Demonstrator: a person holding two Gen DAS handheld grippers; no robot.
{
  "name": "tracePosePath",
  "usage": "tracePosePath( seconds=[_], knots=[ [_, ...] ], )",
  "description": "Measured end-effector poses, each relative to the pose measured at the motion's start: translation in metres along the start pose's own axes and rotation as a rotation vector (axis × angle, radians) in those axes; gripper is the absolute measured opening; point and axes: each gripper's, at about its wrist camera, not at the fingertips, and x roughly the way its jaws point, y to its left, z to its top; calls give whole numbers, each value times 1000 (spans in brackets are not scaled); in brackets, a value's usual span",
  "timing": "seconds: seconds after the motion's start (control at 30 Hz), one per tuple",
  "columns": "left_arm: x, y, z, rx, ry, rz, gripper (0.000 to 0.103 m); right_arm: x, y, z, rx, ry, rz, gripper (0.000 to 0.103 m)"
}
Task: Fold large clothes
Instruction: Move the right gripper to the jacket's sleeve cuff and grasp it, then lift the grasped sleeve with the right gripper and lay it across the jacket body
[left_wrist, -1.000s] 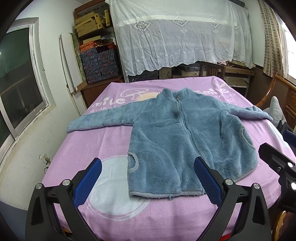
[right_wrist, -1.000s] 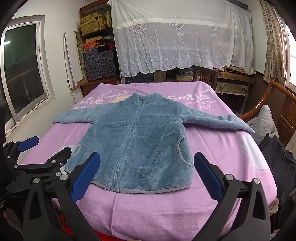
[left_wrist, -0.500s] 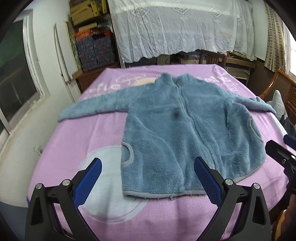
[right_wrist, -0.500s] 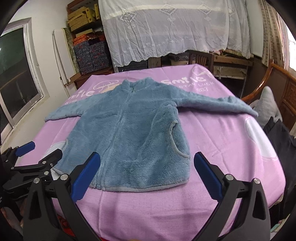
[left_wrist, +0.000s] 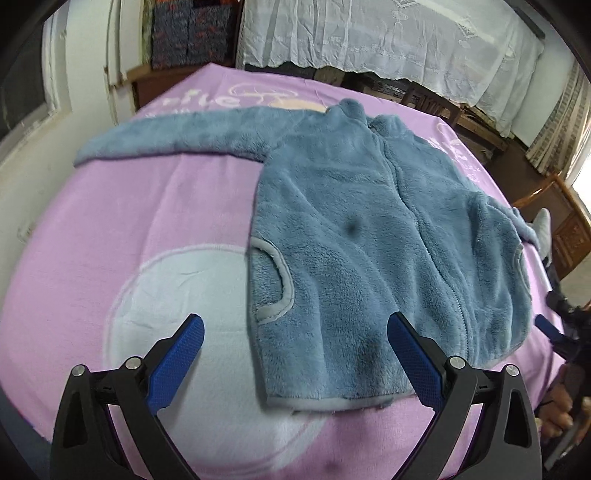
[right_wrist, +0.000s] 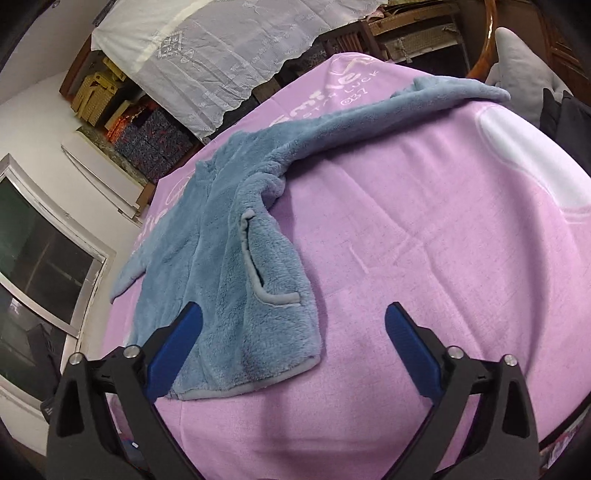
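A blue fleece jacket (left_wrist: 369, 240) lies flat and zipped on the pink sheet (left_wrist: 129, 240), sleeves spread to both sides. My left gripper (left_wrist: 295, 360) hovers over the jacket's near-left hem corner; its jaws are wide and closing, and the pads do not press on the fabric. In the right wrist view the jacket (right_wrist: 229, 280) runs off to the upper left, its right sleeve (right_wrist: 406, 107) stretched toward the far edge. My right gripper (right_wrist: 291, 354) hangs above the near-right hem corner, its jaws also wide and closing, gripping nothing. The right gripper (left_wrist: 561, 332) shows at the left view's right edge.
A lace-draped shelf (left_wrist: 388, 33) and stacked boxes (left_wrist: 184, 33) stand behind the bed. A window (right_wrist: 40, 258) is on the left wall. A wooden chair (right_wrist: 484, 37) with a grey cushion (right_wrist: 524, 59) and dark clothes (right_wrist: 569, 122) sit at the right.
Both grippers have dropped closer to the jacket's near hem and tilted downward. The right view has rolled, so the jacket now lies diagonally. Both pairs of jaws have narrowed slightly.
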Motion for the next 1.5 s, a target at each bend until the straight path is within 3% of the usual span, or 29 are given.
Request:
tracePosePath(
  seconds=[0.03,0.1,0.17,0.2,0.23,0.27,0.3,0.4,0.5,0.63,0.73,0.8,0.87,0.9,1.0,1.1,1.13,1.2,1.33,1.5],
  knots=[
    [4,1,0,-11,13,-20,90,3,2,0,-16,6,-11,72],
    [14,0,1,-17,48,-68,76,12,7,-2,-49,31,-23,62],
    [17,-4,2,1,33,-49,68,24,12,-6,-78,59,-32,53],
    [19,-7,2,26,22,-28,55,25,16,-7,-104,43,-49,44],
    [20,-10,1,46,21,-19,50,26,22,-9,-143,32,-74,26],
    [20,-10,2,48,15,-17,35,30,26,-11,-170,46,-73,20],
    [18,-10,3,46,6,-29,16,32,29,-12,-180,59,-63,18],
    [4,-1,4,14,-24,-62,13,20,33,-14,-183,51,-40,16],
    [-12,5,3,10,-53,-54,12,-1,34,-15,-183,53,33,16],
    [0,12,-9,7,9,-33,13,0,27,-24,-184,90,-21,16],
    [-2,17,-12,-1,4,-20,23,7,23,-30,-191,104,-70,19],
    [-12,20,-7,-1,-25,7,44,3,27,-28,-219,98,-90,26],
    [-22,24,0,1,-75,60,57,-10,28,-25,-230,56,-107,34],
    [-27,23,8,13,-111,94,60,-16,28,-22,-230,25,-115,36],
    [-23,11,33,59,-124,97,60,-22,31,4,-232,-50,-122,36],
    [-3,-16,66,116,-102,68,61,-4,37,39,-214,-68,-38,36],
    [7,-27,78,137,-91,58,62,10,41,54,-208,-70,60,42],
    [27,-47,98,170,-65,50,68,38,48,76,-184,-42,147,50],
    [66,-75,127,201,-15,61,70,103,58,119,-144,9,140,51],
    [120,-83,141,223,47,143,74,156,28,140,-37,97,86,48]
  ],
)
